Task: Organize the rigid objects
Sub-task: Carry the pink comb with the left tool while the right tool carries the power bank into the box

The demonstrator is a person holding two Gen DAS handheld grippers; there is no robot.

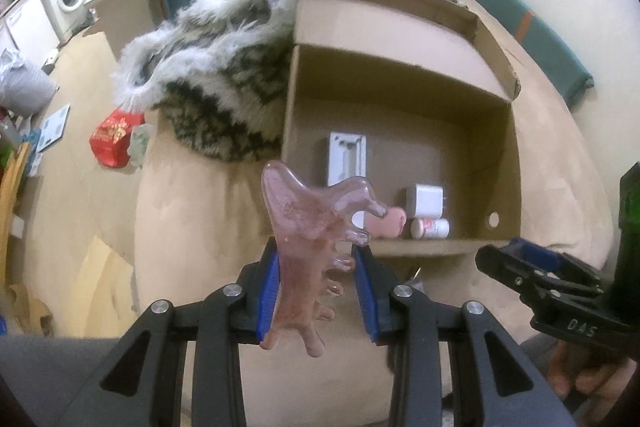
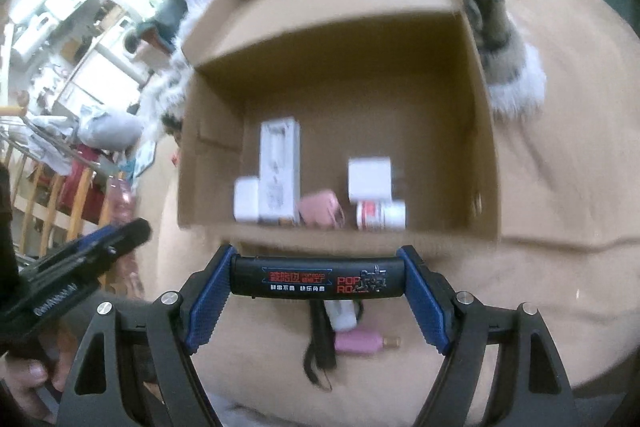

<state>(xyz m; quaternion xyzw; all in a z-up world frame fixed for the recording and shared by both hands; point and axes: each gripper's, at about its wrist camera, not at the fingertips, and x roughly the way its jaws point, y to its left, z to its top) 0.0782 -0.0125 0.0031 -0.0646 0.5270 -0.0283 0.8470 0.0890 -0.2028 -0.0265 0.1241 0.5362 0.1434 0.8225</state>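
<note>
Pinched in my left claw is a translucent pink comb, its blue pads pressing on its sides, teeth pointing right, its broad lobed end sticking up past the fingertips; my right claw grips a black oblong case crosswise, end to end between its blue pads, red and white print facing me; both claws hang above a tan bed cover, just before the near wall of an open cardboard box; inside the box, along that near wall, I see a tall white package, a small white block touching its left side, a pink pouch, a white cube and a small bottle with a red label lying on its side just before the cube; on the bed under my right claw lie a pink bottle with a gold cap, a black strap and something white, half hidden; a furry grey and white blanket lies against the box's side; a hand holds my left claw's grip, seen from the right wrist.
</note>
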